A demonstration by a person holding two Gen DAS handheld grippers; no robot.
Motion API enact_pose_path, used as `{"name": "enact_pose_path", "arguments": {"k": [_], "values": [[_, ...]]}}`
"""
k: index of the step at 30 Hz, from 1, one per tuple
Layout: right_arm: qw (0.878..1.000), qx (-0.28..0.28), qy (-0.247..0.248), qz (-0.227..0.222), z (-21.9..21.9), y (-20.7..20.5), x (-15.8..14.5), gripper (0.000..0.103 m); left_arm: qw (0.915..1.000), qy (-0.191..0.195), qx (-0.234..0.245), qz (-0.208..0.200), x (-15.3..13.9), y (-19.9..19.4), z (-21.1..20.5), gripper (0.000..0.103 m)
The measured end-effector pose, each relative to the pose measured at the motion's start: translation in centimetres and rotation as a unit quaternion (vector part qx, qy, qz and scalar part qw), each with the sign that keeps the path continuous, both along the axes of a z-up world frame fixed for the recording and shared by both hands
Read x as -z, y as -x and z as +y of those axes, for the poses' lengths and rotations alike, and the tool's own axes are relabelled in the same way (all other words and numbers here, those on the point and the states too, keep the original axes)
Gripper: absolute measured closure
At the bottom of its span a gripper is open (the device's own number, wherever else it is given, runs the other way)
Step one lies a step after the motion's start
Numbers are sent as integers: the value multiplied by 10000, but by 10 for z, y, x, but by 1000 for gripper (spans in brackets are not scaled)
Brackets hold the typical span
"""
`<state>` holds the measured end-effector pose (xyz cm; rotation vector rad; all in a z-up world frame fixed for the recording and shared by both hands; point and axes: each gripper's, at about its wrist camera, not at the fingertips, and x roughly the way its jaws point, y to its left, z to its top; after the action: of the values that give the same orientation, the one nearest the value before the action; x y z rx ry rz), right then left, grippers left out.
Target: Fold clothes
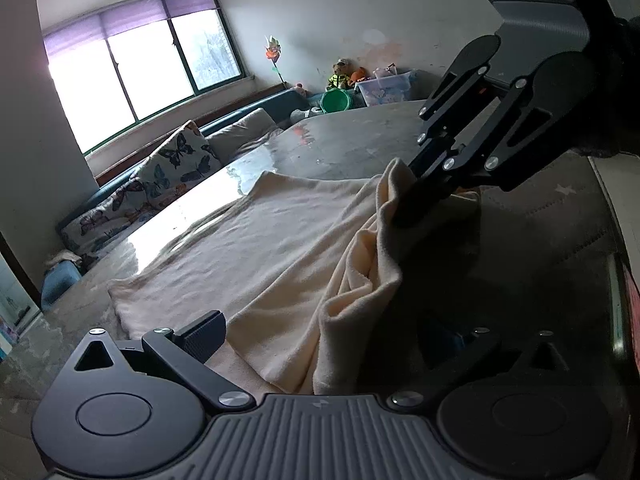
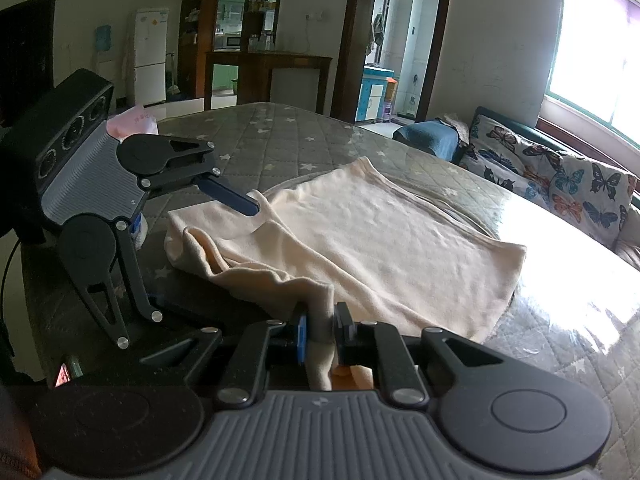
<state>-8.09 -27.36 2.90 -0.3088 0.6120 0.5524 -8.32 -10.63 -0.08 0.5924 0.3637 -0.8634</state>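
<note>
between the pads of the right gripper (image 2: 320, 332) a bunched fold of the cream garment (image 2: 380, 232) was pinched tight, the jaws nearly closed on the cloth. beside that garment's near corner the left gripper (image 2: 200, 248) stood with its jaws spread wide and nothing held, one blue-padded finger (image 2: 234, 200) lying over the cloth's edge, the other low beside the mattress (image 2: 280, 136).

most of the garment lay flat on the mattress, its nearer side lifted and rumpled toward the right gripper. it looked light, soft and limp, a thin knit that would sag and crease wherever it was unsupported and could slip from a shallow pinch. a hem edge or a corner, taken deep between the pads, seemed the safest hold, with the second grip on the matching corner so the fold stayed square.

beyond the garment, against the far wall, a clear storage bin (image 1: 386, 88) held what seemed to be toys, with a green tub (image 1: 336, 101) beside it; its contents could not be made out.
</note>
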Motion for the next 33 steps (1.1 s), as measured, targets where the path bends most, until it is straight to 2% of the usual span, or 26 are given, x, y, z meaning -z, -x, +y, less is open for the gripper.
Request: {"name": "enact_pose_path", "arguments": {"k": [2, 4, 6, 11, 13, 18, 25, 31, 33], "values": [[10000, 23, -15, 0, -1, 1, 0, 90, 9992, -113, -26, -385, 2, 8, -3, 3], [10000, 45, -25, -19, -1, 2, -1, 90, 9979, -243, 70, -592, 2, 16, -3, 21], [10000, 59, -38, -34, -1, 3, -2, 90, 9985, -302, 76, -461, 1, 18, 0, 49], [9999, 94, -64, -59, -1, 2, -2, 91, 9979, -395, -13, -506, 3, 14, 7, 50], [9999, 103, -52, -62, -1, 2, -2, 91, 9974, -468, 52, -539, 3, 13, 8, 55], [9999, 119, -16, -63, 0, 2, 0, 91, 9959, -678, 280, -532, 6, 16, 8, 80], [9999, 125, -11, -80, 1, 2, 0, 91, 9960, -701, 26, -545, 8, 17, 5, 84], [9999, 144, -5, -83, 1, 1, 0, 91, 9985, -495, 17, -239, 5, 10, 10, 84], [9999, 139, 7, -86, 2, 1, 0, 91, 9985, -485, -22, -271, 6, 11, 9, 84]]}}
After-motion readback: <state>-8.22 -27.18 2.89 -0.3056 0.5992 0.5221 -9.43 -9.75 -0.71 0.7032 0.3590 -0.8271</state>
